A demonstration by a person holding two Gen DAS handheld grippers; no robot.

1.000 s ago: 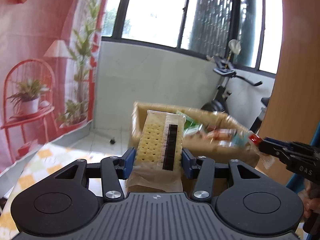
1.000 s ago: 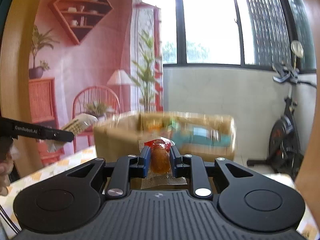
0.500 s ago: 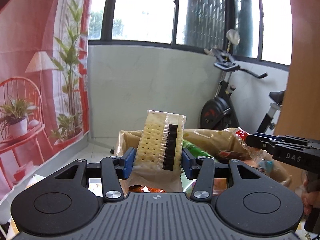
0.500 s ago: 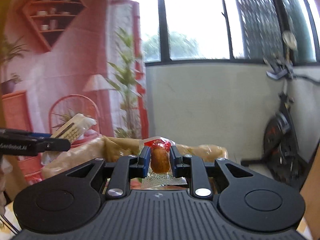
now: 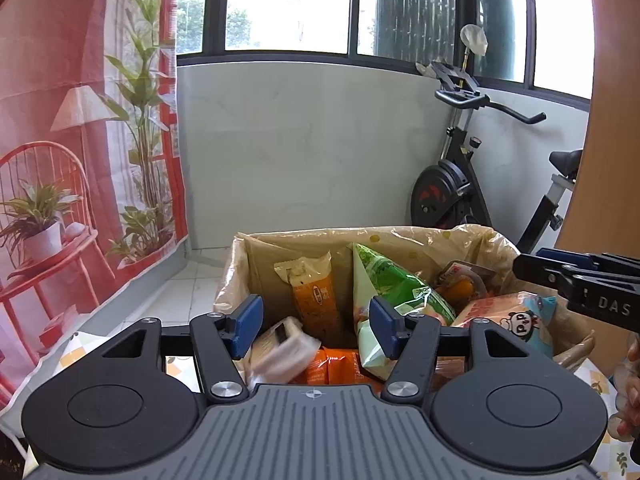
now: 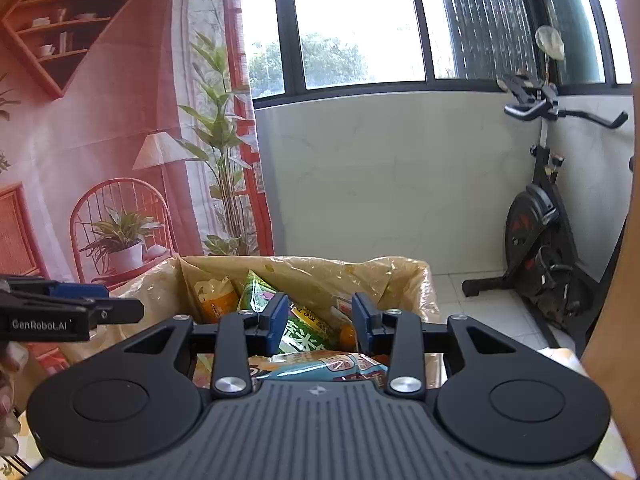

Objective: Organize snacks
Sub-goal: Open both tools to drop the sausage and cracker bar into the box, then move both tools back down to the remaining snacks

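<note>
Both the left gripper [image 5: 316, 327] and right gripper [image 6: 320, 322] gape empty above the snack-filled box [image 5: 240, 280].

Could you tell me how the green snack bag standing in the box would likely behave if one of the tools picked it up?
The green snack bag looks puffed and creased, so it is probably light and would likely dent under the pads. Its glossy film may be slippery. It leans against other packets in the lined box, so lifting it could shift them.
</note>
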